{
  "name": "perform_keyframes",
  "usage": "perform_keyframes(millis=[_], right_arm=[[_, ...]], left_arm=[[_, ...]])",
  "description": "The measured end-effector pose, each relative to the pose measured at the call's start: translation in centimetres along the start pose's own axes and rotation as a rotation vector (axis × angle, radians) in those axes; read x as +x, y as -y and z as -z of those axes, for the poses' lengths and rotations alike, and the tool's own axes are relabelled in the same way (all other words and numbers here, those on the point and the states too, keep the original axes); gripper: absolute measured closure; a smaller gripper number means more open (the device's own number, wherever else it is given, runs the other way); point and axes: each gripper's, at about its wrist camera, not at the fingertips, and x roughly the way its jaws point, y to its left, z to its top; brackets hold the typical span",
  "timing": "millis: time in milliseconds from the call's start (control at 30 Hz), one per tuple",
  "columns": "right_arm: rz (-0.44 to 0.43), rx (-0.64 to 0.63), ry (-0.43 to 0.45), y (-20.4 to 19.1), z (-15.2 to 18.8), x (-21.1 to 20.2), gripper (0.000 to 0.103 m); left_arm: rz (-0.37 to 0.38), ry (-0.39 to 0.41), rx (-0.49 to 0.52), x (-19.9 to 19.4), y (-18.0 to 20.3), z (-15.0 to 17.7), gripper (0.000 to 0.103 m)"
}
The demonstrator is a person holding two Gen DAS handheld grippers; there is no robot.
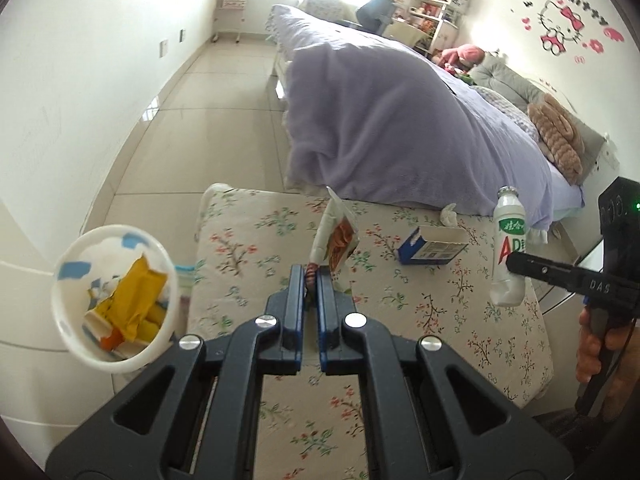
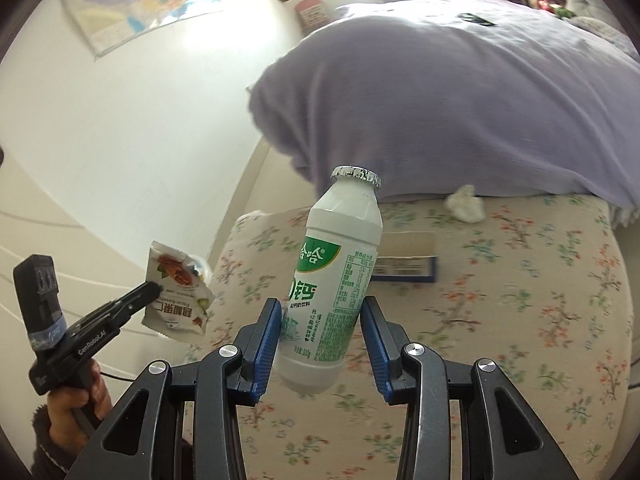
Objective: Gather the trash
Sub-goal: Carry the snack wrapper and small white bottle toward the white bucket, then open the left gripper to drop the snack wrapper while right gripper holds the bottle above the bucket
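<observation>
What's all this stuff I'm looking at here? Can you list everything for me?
Snack wrapper: one, white with orange print, pinched in the left tool.
Drink bottle: one, white with green label, between the right tool's fingers.
Carton: one, blue and white, lying on the floral cushion.
Crumpled tissue: one, white, at the cushion's far edge.
Bin: one, white, left of the cushion, holding yellow wrappers.
Floral cushion: one, cream.
Blanket: one, lilac, on the bed.
Plush toy: one, brown, on the bed.
Left tool: dark, blue pads.
Right tool: same.
</observation>
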Motion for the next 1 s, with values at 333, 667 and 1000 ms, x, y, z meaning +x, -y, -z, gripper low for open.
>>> perform_keyframes(millis=[333,667,1000], right_arm=[[-0.027,-0.048,-0.058,-4.5,-0.3,3.9,0.061],[-0.085,-0.09,-0.1,-9.6,-0.2,7.4,0.061],[-0.129,-0.147,-0.154,-14.4,0.4,12.1,0.061]], left_arm=[[-0.069,-0.008,-0.056,-1.5,-4.4,1.0,0.096],[-0.145,-0.02,-0.13,-3.2,-9.7,2.4,0.096],[-0.239,-0.022,-0.167,-3.4,-14.3,3.0,0.096]])
